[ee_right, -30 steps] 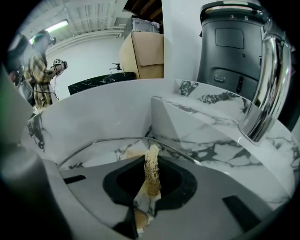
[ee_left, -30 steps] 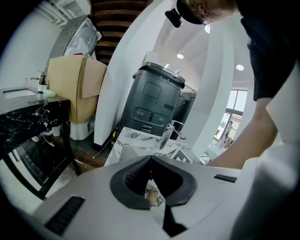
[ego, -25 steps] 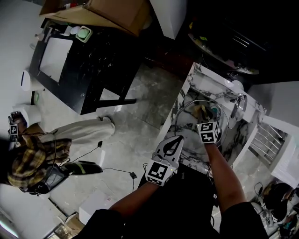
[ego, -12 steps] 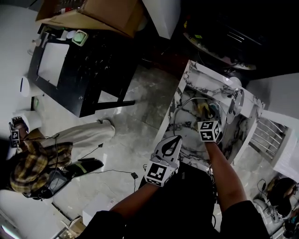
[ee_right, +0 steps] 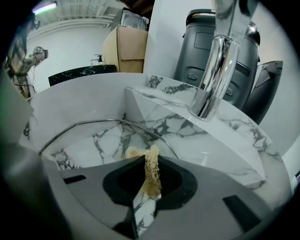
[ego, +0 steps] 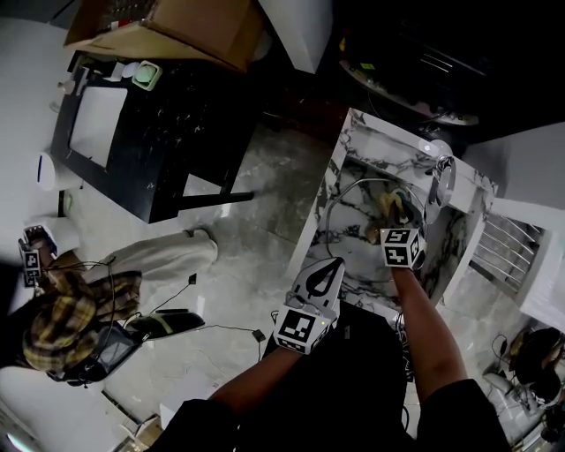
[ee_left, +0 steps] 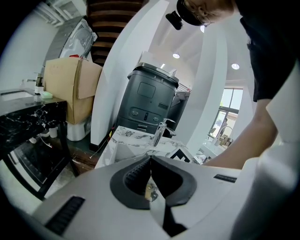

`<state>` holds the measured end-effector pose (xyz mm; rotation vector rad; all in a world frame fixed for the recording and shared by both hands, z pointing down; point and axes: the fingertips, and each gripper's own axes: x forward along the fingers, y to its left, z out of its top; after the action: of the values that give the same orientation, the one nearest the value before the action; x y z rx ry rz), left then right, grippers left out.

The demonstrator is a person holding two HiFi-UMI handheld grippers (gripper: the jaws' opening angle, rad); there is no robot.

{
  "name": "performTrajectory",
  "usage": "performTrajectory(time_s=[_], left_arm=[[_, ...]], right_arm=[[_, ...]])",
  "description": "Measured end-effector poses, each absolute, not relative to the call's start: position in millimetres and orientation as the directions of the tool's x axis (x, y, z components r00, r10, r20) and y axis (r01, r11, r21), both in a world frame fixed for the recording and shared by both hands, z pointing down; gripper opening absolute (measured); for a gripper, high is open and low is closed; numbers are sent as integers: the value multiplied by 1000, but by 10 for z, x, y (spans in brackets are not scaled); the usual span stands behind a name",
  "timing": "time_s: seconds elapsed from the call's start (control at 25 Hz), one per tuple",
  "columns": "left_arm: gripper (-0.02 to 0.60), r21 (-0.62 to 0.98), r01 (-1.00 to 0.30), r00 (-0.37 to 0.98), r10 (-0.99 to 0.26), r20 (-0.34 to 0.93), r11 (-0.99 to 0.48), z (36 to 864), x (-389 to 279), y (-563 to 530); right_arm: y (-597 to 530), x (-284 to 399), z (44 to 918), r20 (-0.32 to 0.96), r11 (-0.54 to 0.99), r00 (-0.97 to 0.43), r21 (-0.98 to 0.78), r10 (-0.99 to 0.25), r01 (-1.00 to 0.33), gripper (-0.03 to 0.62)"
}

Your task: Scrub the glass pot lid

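The glass pot lid (ego: 351,210) lies in the marble sink (ego: 371,150); its metal rim (ee_right: 108,121) arcs across the basin in the right gripper view. My right gripper (ego: 394,219) (ee_right: 149,161) reaches over the lid, shut on a tan loofah scrubber (ee_right: 151,172) (ego: 388,204) that sticks out past the jaw tips just above the glass. At the sink's near edge my left gripper (ego: 336,263) (ee_left: 150,159) is shut with nothing in it, apart from the lid.
A chrome faucet (ee_right: 213,70) (ego: 442,181) rises at the sink's far side. A black table (ego: 150,124) and a cardboard box (ego: 177,26) stand left of the sink. A person in a plaid shirt (ego: 66,318) is at the far left, with cables on the floor (ego: 221,328).
My right gripper has shifted slightly to the right over the lid with the loofah still in it. The left gripper has hardly moved.
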<state>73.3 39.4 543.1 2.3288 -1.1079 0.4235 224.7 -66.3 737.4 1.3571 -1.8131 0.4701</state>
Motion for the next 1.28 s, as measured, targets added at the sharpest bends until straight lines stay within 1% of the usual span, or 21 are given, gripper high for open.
performTrajectory(time_s=[0.24,0.36,0.84,1.04,1.28], left_arm=[[17,322,-776,629,-620,469,-543,5349,687,419],[17,306,-779,623,-629,464,-546,5384,795,495],[16,306,-770,635,-629,448,-560,5338,863,588],[16,299,-769,636,-630,446,-564,5320,861,613],[17,312,-769,638,-638,432,-558,5306,840,652]], right_arm=[[-615,2336,7303,785,302,-47,182,-617,-936,63],[-525,2470,7377,782,295,-41,184,-622,-938,63],[-295,2631,7353,806,277,-5,198,-592,-940,63],[-200,2641,7344,815,290,-4,201,-579,-936,63],[-27,2579,7327,840,347,-12,212,-543,-914,63]])
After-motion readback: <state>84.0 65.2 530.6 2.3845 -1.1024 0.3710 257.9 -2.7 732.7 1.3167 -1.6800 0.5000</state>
